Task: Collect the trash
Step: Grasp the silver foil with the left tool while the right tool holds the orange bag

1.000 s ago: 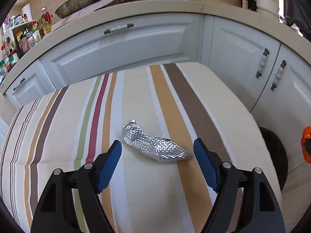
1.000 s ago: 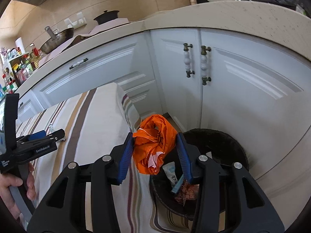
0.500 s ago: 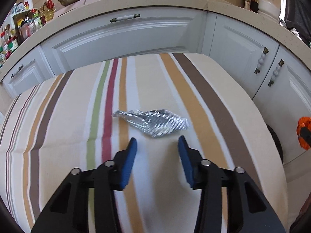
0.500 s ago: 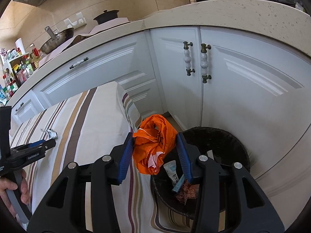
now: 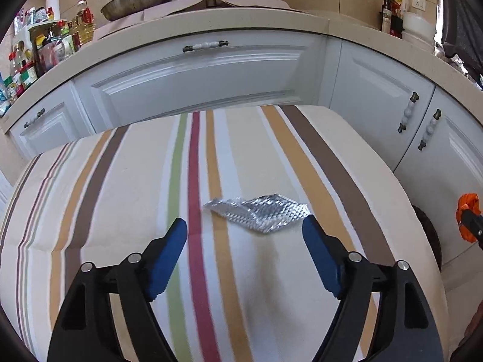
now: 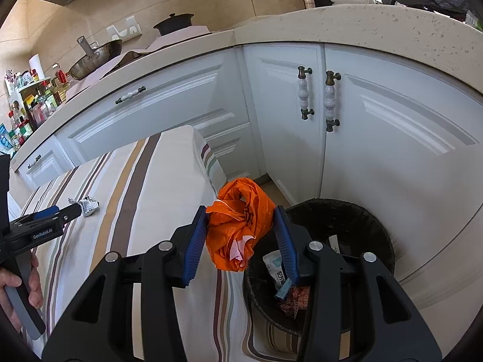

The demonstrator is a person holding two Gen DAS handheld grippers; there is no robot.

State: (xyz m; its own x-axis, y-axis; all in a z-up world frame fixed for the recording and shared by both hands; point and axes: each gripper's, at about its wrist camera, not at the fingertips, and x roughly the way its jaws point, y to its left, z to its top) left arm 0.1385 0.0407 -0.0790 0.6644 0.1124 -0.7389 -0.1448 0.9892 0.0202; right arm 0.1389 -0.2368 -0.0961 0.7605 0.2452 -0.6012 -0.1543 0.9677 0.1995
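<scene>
A crumpled silver foil wrapper [image 5: 260,213] lies on the striped tablecloth [image 5: 126,187]. My left gripper [image 5: 244,230] is open, its blue pads on either side of the wrapper's near edge, just above the cloth. The wrapper also shows small in the right wrist view [image 6: 87,205], next to the left gripper [image 6: 65,212]. My right gripper [image 6: 240,232] is shut on a crumpled orange plastic bag [image 6: 241,223], held at the table's right edge beside and above the black trash bin [image 6: 362,226], which holds several wrappers.
White cabinet doors [image 6: 392,138] with knob handles curve round behind the table and bin. The counter [image 5: 211,21] above carries a wok, a pot and bottles. The bin stands on the floor in the corner, close to the table's edge.
My left gripper narrowed half a second ago and has opened wide again, and the view has drawn closer to the foil wrapper. My right gripper holds the orange bag nearly still.
</scene>
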